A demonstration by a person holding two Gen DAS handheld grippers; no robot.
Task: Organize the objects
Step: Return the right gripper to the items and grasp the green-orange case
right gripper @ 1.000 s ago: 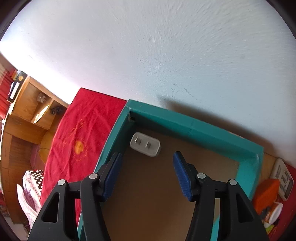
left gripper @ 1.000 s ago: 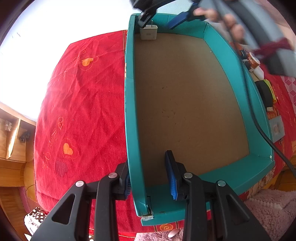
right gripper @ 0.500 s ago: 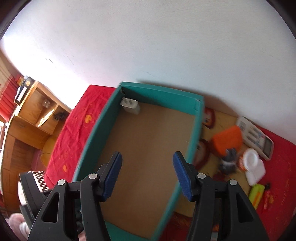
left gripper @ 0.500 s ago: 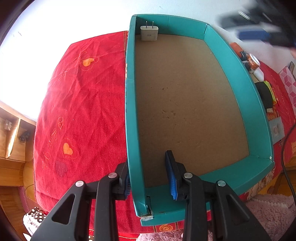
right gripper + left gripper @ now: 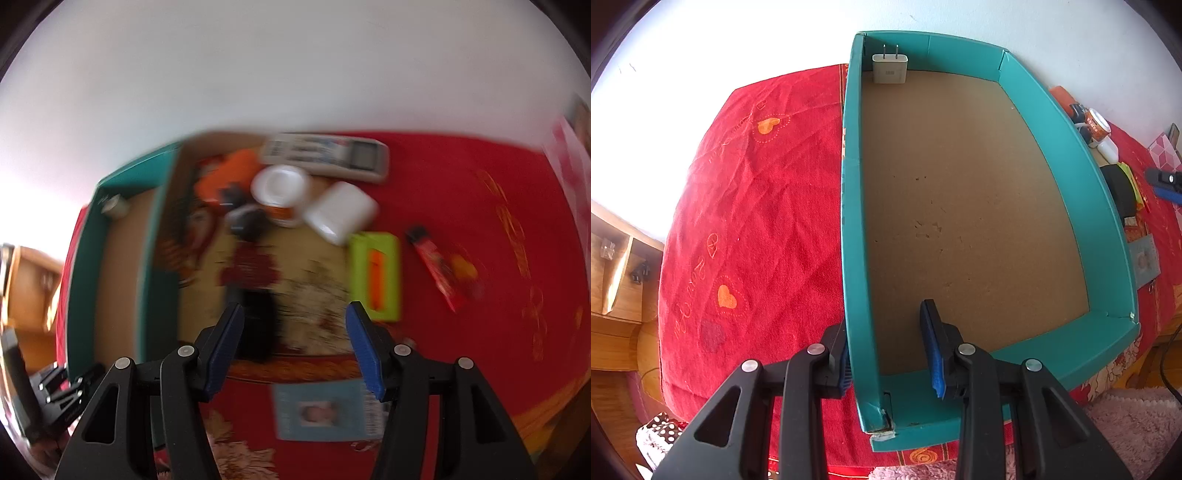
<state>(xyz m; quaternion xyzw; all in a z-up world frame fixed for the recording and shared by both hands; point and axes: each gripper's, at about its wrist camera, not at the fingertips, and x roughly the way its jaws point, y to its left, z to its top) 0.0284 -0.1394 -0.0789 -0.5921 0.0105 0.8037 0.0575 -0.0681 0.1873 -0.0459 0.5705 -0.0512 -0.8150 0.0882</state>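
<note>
We can make out no text for certain. The white charger in the teal box's far corner bears grey print, too small to read. The small jar beyond the box has an orange label with marks we cannot decipher. The red cloth carries stitched cursive beside its hearts, illegible to us. The remote's buttons and the photo card are blurred.
</note>
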